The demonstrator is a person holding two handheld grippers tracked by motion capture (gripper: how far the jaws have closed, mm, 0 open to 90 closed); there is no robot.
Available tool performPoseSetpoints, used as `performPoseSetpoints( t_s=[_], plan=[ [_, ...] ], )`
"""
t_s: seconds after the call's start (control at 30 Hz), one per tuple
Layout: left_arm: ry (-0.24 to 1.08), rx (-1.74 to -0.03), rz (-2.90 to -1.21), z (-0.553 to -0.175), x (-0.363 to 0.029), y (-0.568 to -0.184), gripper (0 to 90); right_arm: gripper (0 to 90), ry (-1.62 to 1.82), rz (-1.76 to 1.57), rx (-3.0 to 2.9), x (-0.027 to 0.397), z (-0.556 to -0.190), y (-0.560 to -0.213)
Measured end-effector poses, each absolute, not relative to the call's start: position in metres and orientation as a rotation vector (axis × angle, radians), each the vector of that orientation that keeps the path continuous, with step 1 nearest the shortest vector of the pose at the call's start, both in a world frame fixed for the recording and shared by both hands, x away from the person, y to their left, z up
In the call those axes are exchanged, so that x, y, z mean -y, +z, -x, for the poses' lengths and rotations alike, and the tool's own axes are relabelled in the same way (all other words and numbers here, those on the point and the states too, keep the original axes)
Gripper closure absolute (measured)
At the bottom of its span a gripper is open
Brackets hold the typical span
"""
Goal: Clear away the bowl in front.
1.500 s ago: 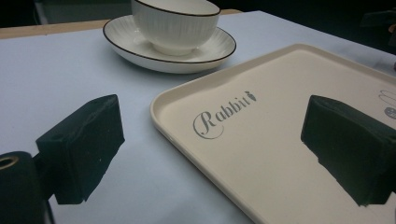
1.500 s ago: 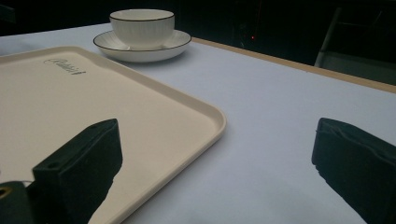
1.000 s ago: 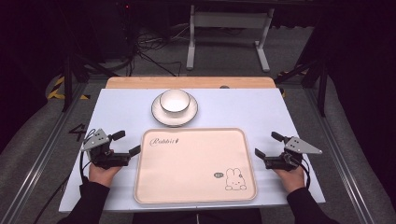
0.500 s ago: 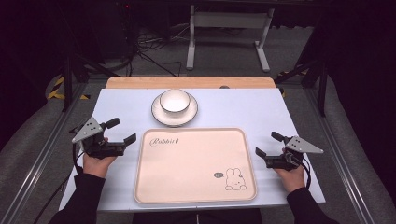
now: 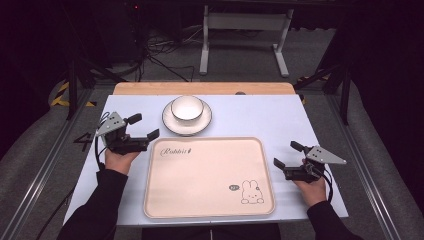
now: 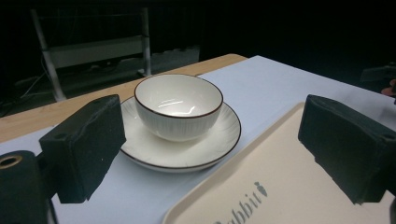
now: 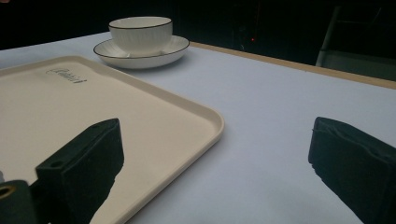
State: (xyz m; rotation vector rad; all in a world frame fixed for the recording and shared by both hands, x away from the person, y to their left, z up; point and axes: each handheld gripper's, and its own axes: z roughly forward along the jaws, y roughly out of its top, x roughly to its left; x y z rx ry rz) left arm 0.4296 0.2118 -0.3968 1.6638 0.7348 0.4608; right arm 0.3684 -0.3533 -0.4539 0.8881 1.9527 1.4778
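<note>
Apparently readying a grab, the spread left gripper faces the bowl at upper centre; the right gripper idles spread.

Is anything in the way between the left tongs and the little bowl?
Nothing visible is. The left tongs are open and point toward the bowl, which sits on its saucer. Between them lies bare table cover, with the tray's corner off to one side.

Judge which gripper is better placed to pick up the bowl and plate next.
Left, probably. The left gripper is open, raised, and aimed at the bowl on its plate, which sit close ahead in the left gripper view. The right gripper, also open, sits low beyond the tray, farther away.
</note>
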Motion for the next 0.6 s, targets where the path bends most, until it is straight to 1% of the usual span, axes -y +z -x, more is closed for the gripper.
performPoseSetpoints(
  t_s=[0.27, 0.6],
  plan=[
    [0.425, -0.738, -1.663, -0.450, -0.194, -0.391, 6.6, 3.7, 1.485, -0.885, -1.952, 0.354, -0.368, -0.454],
    [0.389, -0.765, -1.655, -0.467, -0.189, -0.391, 6.1, 3.9, 1.490, -0.884, -1.953, 0.354, -0.368, -0.454]
  ],
)
